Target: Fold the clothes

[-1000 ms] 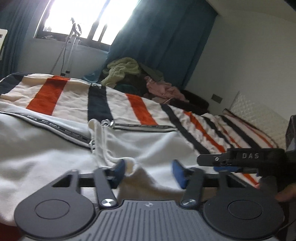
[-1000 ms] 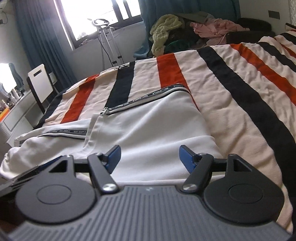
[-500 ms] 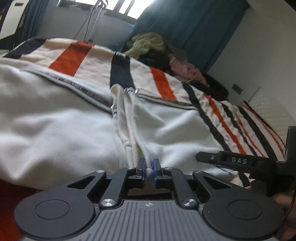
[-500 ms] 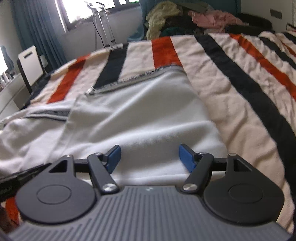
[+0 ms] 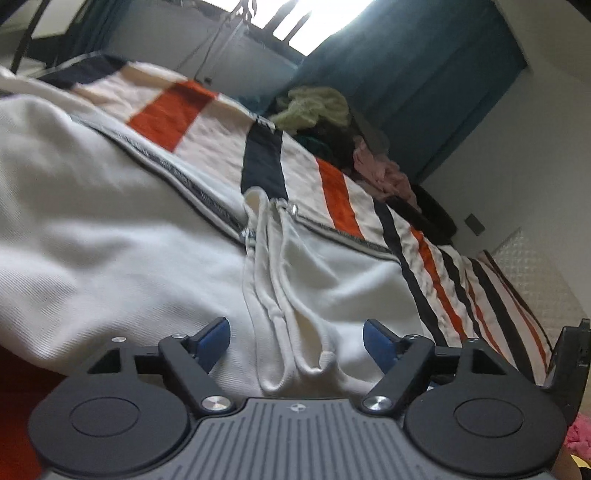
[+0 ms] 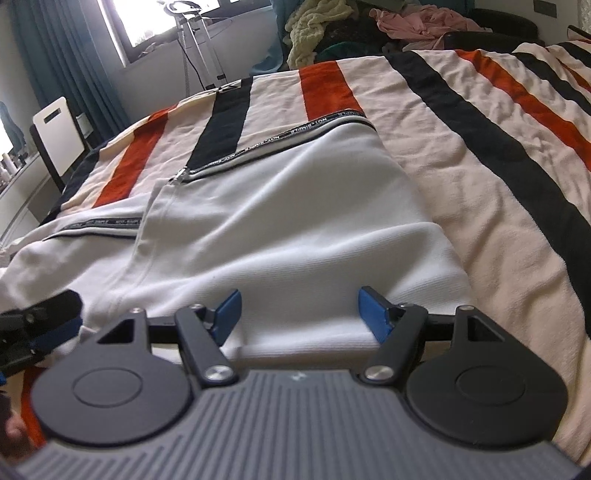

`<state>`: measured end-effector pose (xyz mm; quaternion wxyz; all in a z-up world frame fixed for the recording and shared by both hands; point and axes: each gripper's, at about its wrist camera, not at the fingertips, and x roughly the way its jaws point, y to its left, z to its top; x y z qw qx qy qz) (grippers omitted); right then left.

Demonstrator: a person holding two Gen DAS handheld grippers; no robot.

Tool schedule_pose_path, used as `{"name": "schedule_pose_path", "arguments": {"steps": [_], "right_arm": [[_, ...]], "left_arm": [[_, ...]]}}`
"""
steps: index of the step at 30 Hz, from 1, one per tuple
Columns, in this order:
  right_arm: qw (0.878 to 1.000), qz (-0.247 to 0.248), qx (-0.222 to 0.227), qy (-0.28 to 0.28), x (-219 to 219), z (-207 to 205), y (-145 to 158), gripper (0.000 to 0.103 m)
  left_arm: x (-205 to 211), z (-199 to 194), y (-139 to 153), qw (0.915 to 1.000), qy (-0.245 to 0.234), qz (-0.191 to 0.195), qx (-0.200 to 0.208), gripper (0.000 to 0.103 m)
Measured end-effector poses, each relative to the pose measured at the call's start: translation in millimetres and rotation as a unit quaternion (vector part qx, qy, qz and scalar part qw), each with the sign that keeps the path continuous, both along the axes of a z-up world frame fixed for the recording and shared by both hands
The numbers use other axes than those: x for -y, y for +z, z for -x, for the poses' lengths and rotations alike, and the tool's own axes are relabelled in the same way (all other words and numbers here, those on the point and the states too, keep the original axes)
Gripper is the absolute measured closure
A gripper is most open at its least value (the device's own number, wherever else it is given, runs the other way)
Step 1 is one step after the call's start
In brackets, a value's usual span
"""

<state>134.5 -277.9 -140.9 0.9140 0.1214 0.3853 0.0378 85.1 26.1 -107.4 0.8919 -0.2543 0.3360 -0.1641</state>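
A white zip-up garment (image 5: 110, 229) (image 6: 280, 221) with black lettered tape along its zipper lies spread on a striped bed. Its bunched front fold (image 5: 291, 332) runs down between the blue pads of my left gripper (image 5: 297, 339), whose jaws are opening; the pads stand apart from the cloth. My right gripper (image 6: 299, 312) hovers open over the garment's near edge, cloth beneath the gap and nothing pinched. In the right wrist view the left gripper's black finger (image 6: 40, 310) shows at the left edge. In the left wrist view part of the right gripper (image 5: 569, 362) shows at the right edge.
The bedspread (image 6: 480, 122) has cream, orange and black stripes. A heap of clothes (image 6: 369, 26) sits past the far end of the bed, below teal curtains (image 5: 424, 85). A white chair (image 6: 55, 133) and a metal stand (image 6: 199, 44) are near the window. A quilted pillow (image 5: 535, 273) lies at the right.
My left gripper closed on the bunched front fold half a second ago and has now let it go, jaws wide. It has also rolled and shifted. The right gripper sank slightly and stayed open.
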Motion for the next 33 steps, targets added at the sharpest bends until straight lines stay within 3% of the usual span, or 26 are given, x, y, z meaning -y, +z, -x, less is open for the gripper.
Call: {"name": "schedule_pose_path", "arguments": {"steps": [3, 6, 9, 11, 15, 18, 22, 27, 30, 33], "right_arm": [[1.0, 0.002, 0.0, 0.001, -1, -1, -1, 0.03], [1.0, 0.008, 0.001, 0.002, -2, -2, -2, 0.03], [1.0, 0.015, 0.003, 0.006, -5, -2, -4, 0.03], [1.0, 0.024, 0.004, 0.008, -8, -2, -6, 0.03], [0.999, 0.049, 0.01, 0.016, -15, 0, -8, 0.029], [0.999, 0.043, 0.023, 0.019, -14, 2, -10, 0.029], [0.998, 0.038, 0.038, 0.019, -12, 2, -18, 0.029], [0.998, 0.04, 0.049, 0.021, -13, 3, -20, 0.028], [0.998, 0.031, 0.05, 0.017, -10, 4, -18, 0.029], [0.998, 0.023, 0.05, 0.012, -7, 6, -17, 0.029]], "left_arm": [[6, -4, -6, 0.9998, -0.02, 0.001, -0.009, 0.026], [10, -8, -12, 0.9992, -0.031, -0.017, -0.019, 0.056], [7, -13, -19, 0.9989, -0.035, -0.012, -0.028, 0.07], [6, -12, -20, 0.999, -0.037, -0.008, -0.025, 0.075], [16, -4, -14, 0.998, -0.038, -0.05, -0.006, 0.082], [12, 5, -9, 0.9988, -0.027, -0.041, -0.004, 0.083], [15, 4, -17, 0.9976, -0.027, -0.063, -0.014, 0.082], [19, 13, -10, 0.9962, -0.026, -0.083, 0.002, 0.076], [13, 19, -3, 0.9964, -0.017, -0.082, 0.008, 0.069], [4, 30, 7, 0.9965, 0.008, -0.082, 0.014, 0.05]]}}
